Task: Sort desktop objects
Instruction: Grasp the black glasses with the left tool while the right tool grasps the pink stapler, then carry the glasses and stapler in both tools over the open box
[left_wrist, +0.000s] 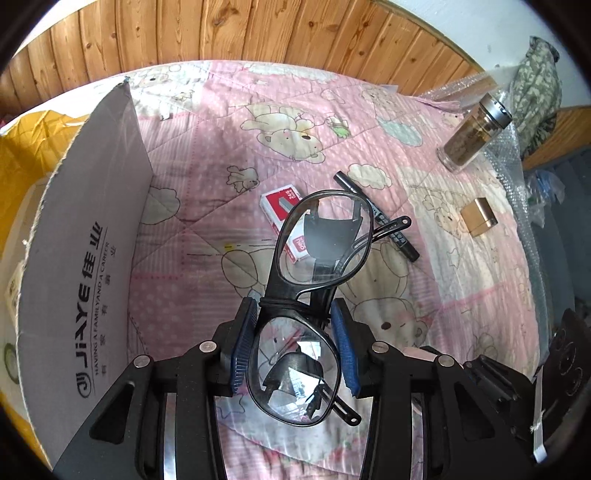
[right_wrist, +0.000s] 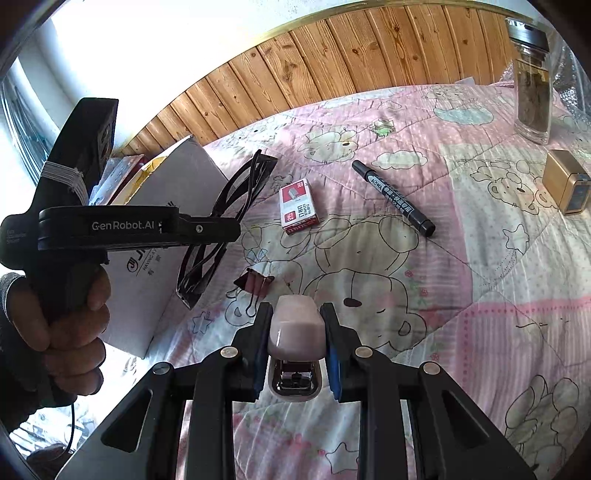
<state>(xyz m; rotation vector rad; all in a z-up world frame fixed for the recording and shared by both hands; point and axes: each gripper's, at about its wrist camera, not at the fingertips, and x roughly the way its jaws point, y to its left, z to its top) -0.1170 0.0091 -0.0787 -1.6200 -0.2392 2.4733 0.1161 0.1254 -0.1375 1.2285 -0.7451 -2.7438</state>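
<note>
pink quilted cloth (left_wrist: 207, 192) printed with cartoon bears covers the desk, with knotty wood panelling (left_wrist: 236, 33) across the top of both views.

at lower centre of the left wrist view, the left gripper (left_wrist: 295, 332) is clenched on a pair of black-framed glasses (left_wrist: 295, 295), its ribbed blue pads pressing the bridge; the clear lenses stand one above the other, held off the cloth. a grey cardboard box (left_wrist: 85, 229), matte with a frayed rim, fills the left of that frame, just beside the glasses.

at lower centre of the right wrist view, the right gripper (right_wrist: 297, 332) is clamped on a small glossy pink stapler (right_wrist: 295, 328), also lifted.

sorting looks well short of done. what already lies in the box cannot be seen. loose on the cloth are a red-and-white staple box (right_wrist: 297, 205) at centre, a black marker (right_wrist: 393, 197) to its right, a binder clip (right_wrist: 255, 284) near the stapler, a gold metallic block (right_wrist: 565, 186) at the right edge, and a tall glass jar (right_wrist: 532, 77) with a metal lid at upper right.
</note>
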